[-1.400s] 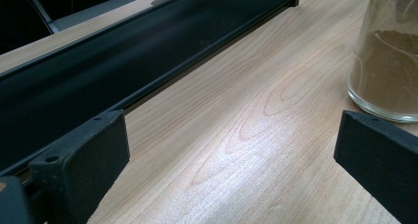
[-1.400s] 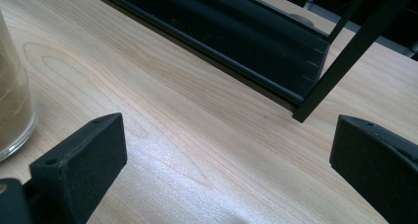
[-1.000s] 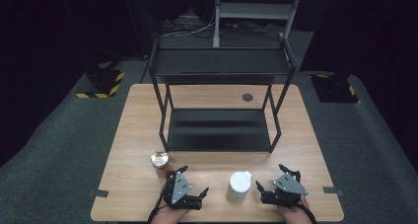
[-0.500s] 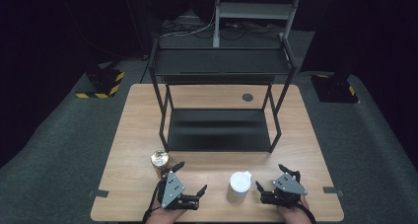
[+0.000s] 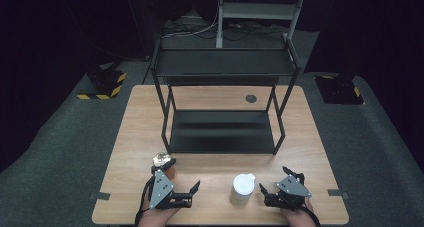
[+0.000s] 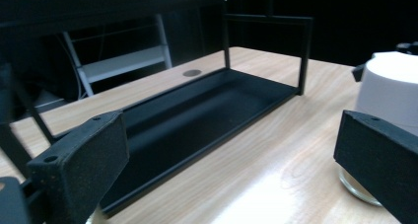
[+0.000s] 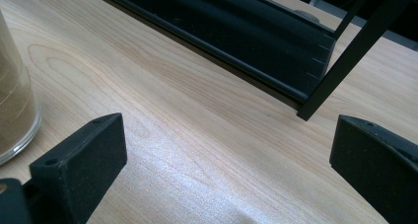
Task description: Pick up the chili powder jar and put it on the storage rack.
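A glass jar with a white lid (image 5: 242, 189) stands near the table's front edge, between my two grippers. In the right gripper view the jar (image 7: 14, 105) holds a beige filling. The left gripper view has the jar (image 6: 392, 91) behind my right-hand jaw. My left gripper (image 5: 182, 175) is open, with nothing between its jaws. A small shiny round object (image 5: 160, 159) sits just beyond one of its jaws. My right gripper (image 5: 274, 179) is open too, just right of the jar. Both the left gripper (image 6: 229, 160) and the right gripper (image 7: 226, 165) hold only bare table between their jaws.
A black two-level metal rack (image 5: 223, 132) stands in the middle of the wooden table (image 5: 135, 127). Its low tray (image 6: 197, 110) lies ahead of both grippers. A round dark grommet (image 5: 251, 98) is at the back. A rack leg (image 7: 340, 66) stands close to the right gripper.
My left gripper has shifted a little to the left along the front edge. The right gripper and the jar have stayed put.
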The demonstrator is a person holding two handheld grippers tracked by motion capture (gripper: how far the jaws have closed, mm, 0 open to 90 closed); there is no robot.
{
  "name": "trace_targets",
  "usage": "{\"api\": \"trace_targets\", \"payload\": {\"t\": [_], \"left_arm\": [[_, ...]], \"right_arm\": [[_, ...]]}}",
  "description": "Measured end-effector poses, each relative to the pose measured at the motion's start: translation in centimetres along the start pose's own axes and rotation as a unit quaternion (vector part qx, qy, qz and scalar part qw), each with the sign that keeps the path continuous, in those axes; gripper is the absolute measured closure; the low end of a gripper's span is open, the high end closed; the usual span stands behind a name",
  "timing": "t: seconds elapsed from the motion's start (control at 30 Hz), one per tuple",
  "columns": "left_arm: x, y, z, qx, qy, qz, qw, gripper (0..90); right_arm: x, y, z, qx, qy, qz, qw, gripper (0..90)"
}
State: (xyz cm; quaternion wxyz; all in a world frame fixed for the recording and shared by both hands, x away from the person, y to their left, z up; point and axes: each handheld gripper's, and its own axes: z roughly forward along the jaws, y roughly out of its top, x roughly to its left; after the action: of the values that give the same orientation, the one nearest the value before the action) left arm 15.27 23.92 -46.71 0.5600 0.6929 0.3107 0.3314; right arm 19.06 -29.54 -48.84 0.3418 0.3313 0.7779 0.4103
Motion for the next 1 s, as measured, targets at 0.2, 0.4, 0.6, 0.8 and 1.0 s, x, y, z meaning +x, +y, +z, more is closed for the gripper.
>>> {"api": "trace_targets", "payload": {"t": [0.2,0.4,0.6,0.8,1.0], "left_arm": [[0.7,-0.1,-0.8,-0.007,0.022,-0.005,0.9997,0.4],[1.4,-0.5,-1.5,-0.018,0.035,-0.017,0.9991,0.4],[2.0,-0.8,-1.7,-0.015,0.047,-0.025,0.9985,0.4],[2.3,-1.2,-1.7,-0.004,0.059,-0.032,0.9978,0.4],[2.7,-1.6,-1.6,0.012,0.073,-0.04,0.9965,0.4]], "right_arm": [[-0.1,0.0,0.0,0.0,0.001,0.0,1.0,0.0],[-0.2,0.0,0.0,-0.001,0.0,0.006,1.0,0.0],[0.0,0.0,0.0,0.0,-0.001,0.003,1.0,0.0],[0.0,0.0,0.0,0.001,-0.002,0.005,1.0,0.0],[0.0,0.0,0.0,0.001,-0.002,0.005,1.0,0.0]]}}
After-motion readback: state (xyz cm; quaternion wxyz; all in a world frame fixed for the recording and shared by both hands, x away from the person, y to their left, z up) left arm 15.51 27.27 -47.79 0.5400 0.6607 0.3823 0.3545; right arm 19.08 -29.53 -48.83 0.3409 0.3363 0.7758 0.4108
